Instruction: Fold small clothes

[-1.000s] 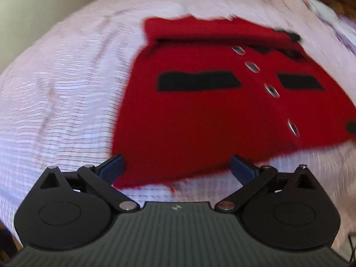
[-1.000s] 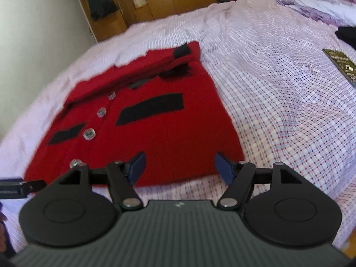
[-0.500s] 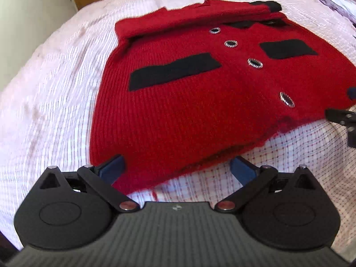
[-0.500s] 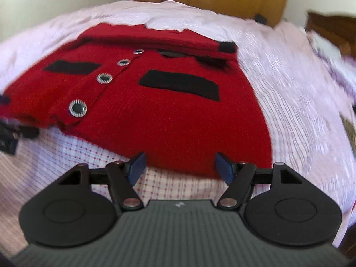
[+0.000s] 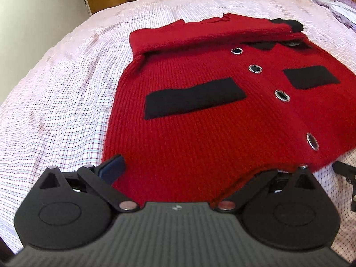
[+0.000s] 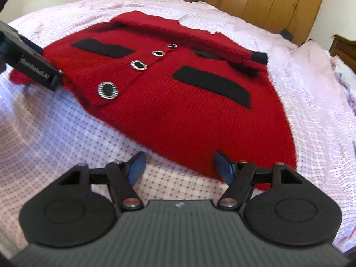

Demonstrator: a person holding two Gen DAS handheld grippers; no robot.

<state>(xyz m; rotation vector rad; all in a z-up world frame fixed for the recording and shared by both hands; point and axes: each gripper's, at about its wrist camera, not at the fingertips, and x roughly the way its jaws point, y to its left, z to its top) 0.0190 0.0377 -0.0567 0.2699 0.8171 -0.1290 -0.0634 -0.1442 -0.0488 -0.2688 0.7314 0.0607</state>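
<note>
A small red knit cardigan [image 5: 200, 122] with black pocket strips and round buttons lies flat on the bed, sleeves folded across its top. My left gripper [image 5: 178, 171] is open, its jaws straddling the hem near the cardigan's bottom left corner; the right fingertip is hidden under the cloth. In the right wrist view the cardigan [image 6: 178, 102] lies ahead, and my right gripper [image 6: 180, 166] is open at the hem near its bottom right corner. The left gripper [image 6: 33, 66] shows at the left, at the hem.
The bed [image 5: 55, 89] has a pink-and-white checked sheet. Wooden wardrobes [image 6: 278, 4] stand behind it. Loose clothes [image 5: 333, 6] are piled at the far right of the bed. A white wall [image 5: 33, 22] is at the left.
Both grippers have moved forward and down to the cardigan's bottom hem. The left gripper's jaws now straddle the cloth edge. Both stay open.
</note>
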